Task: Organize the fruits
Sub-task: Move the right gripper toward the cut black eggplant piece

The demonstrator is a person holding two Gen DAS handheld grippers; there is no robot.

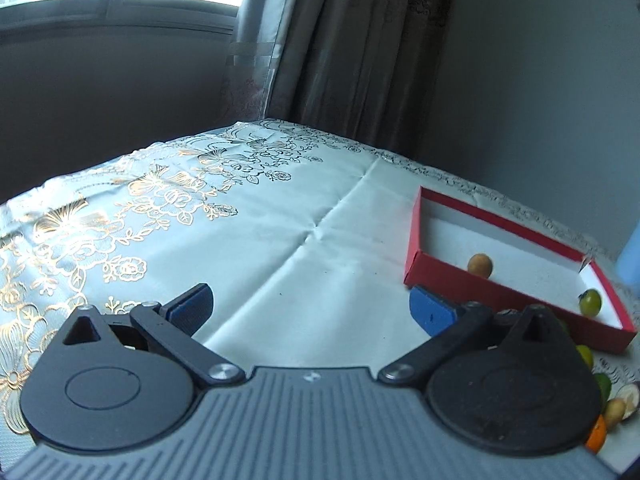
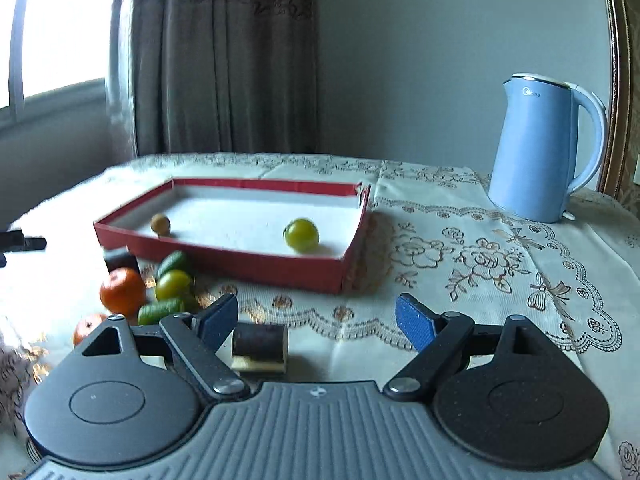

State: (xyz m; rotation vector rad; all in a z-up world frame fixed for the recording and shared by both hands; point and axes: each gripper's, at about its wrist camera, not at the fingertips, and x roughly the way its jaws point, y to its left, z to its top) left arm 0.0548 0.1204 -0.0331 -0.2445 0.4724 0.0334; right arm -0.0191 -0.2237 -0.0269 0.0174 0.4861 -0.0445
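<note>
A red box (image 2: 248,256) with a white floor holds a small brown fruit (image 2: 160,223) and a yellow-green fruit (image 2: 301,234). Left of the box on the cloth lie an orange fruit (image 2: 122,290), a yellow-green fruit (image 2: 173,284), two green fruits (image 2: 174,262) and a dark cylindrical piece (image 2: 260,344). My right gripper (image 2: 316,322) is open and empty, just above the dark piece. My left gripper (image 1: 310,306) is open and empty over bare cloth, left of the red box (image 1: 472,284). The brown fruit (image 1: 479,265) and green fruit (image 1: 591,302) also show there.
A blue electric kettle (image 2: 540,148) stands at the back right of the table. A floral tablecloth (image 1: 180,208) covers the table. Curtains and a window are behind. More loose fruits (image 1: 616,412) lie at the right edge of the left wrist view.
</note>
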